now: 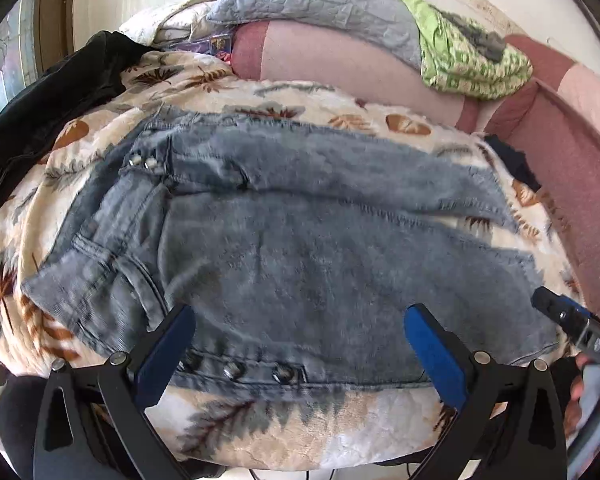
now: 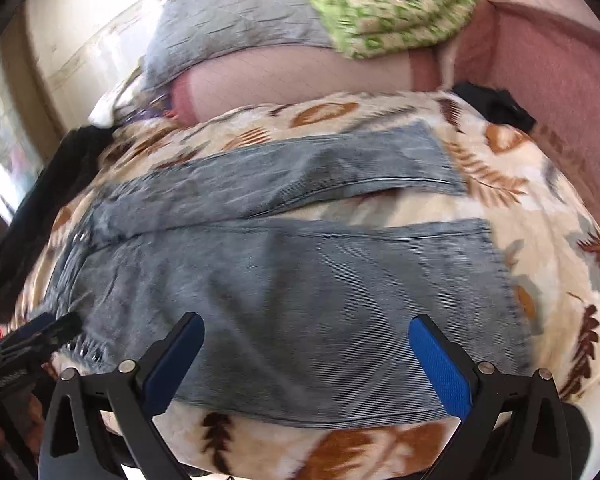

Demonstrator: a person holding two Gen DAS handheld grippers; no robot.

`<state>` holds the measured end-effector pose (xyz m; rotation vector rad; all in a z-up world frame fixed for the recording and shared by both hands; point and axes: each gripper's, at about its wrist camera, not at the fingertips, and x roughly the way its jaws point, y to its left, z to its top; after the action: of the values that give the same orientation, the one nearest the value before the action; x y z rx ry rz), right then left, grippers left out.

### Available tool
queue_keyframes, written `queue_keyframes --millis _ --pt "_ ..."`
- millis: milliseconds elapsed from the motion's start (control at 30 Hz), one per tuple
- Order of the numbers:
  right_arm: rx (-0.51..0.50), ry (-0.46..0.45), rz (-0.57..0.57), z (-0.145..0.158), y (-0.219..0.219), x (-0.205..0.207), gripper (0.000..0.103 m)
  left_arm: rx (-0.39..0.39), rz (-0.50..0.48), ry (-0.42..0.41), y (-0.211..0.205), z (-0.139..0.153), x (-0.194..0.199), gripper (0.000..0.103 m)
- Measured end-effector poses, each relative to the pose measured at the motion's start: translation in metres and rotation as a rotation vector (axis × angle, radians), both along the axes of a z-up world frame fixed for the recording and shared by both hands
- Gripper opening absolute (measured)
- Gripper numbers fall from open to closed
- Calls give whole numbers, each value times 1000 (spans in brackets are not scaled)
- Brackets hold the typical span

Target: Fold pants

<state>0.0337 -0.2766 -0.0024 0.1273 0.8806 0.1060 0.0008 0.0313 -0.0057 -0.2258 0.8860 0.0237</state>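
Observation:
Light blue denim pants lie spread flat on a leaf-patterned blanket, waistband to the left, both legs running right. My left gripper is open, hovering above the waist end near the button fly. In the right wrist view the pants show both legs side by side, a gap of blanket between the hems. My right gripper is open above the near leg. The right gripper shows at the right edge of the left wrist view; the left gripper shows at the left edge of the right wrist view.
The blanket covers a pink sofa. A grey quilted pillow and a green patterned cloth lie on the sofa back. Black garments lie at the left and right.

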Motion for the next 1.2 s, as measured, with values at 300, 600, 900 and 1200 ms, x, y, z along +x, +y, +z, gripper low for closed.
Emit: queue_keyframes --millis 300,600,900,1200 --pt "74 96 -149 16 -121 32 103 -90 42 -233 63 78 3 103" --pt "171 412 -105 -37 -143 45 103 -142 -54 -76 58 7 8 103" --pt "246 524 -112 -59 -157 39 80 -21 95 -43 100 8 -1 103" --pt "140 423 -132 -30 -142 30 72 -205 259 37 180 4 -23 103"
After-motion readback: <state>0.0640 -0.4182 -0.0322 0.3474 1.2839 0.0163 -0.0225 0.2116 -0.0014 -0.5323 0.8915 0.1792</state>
